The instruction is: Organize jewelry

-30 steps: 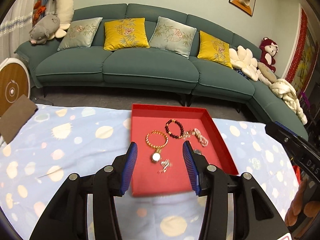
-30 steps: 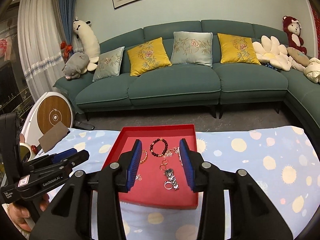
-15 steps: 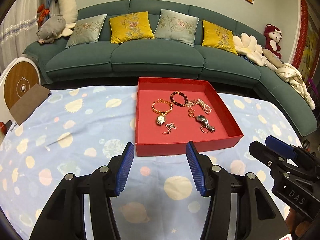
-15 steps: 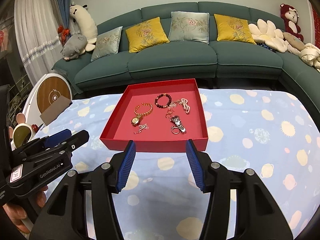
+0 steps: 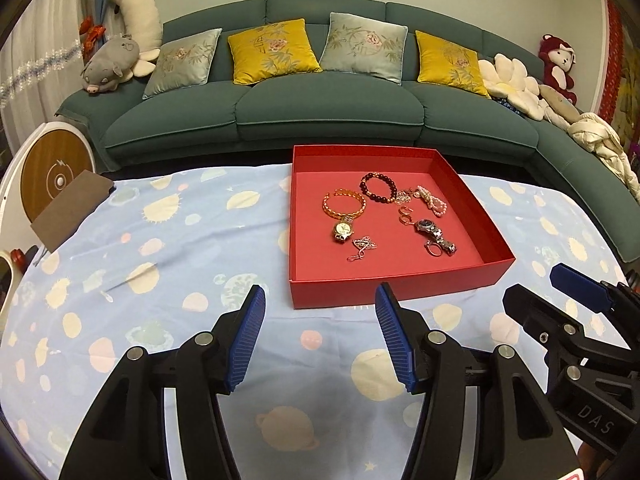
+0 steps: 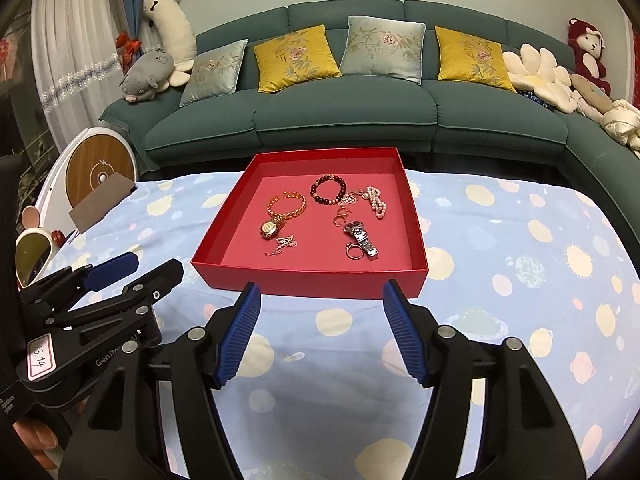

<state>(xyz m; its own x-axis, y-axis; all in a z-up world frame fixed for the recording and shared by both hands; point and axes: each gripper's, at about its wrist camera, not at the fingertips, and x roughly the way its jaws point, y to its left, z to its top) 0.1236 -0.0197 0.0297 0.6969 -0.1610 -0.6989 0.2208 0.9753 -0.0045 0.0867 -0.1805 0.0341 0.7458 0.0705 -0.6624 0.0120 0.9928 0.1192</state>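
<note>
A red tray (image 5: 384,288) (image 6: 312,280) sits on the patterned blue tablecloth. It holds a gold bracelet (image 5: 344,205) (image 6: 286,206), a dark bead bracelet (image 5: 378,188) (image 6: 328,189), a pink pearl strand (image 5: 432,205) (image 6: 377,201), a gold watch (image 5: 342,230) (image 6: 269,229), a silver watch (image 5: 434,233) (image 6: 361,236), a thin chain (image 5: 362,246) and small rings. My left gripper (image 5: 320,336) (image 6: 132,268) is open and empty, short of the tray's near wall. My right gripper (image 6: 320,332) (image 5: 552,288) is open and empty, also short of the tray.
A green sofa (image 5: 328,116) with cushions and plush toys runs behind the table. A brown card (image 5: 70,210) lies at the cloth's far left edge, with a round white and wood object (image 5: 52,172) behind it. A small mirror (image 6: 32,254) stands at the left.
Both grippers have drawn back from over the tray toward the near side of the table. The tray now lies wholly ahead of the fingertips. Both stay open and empty.
</note>
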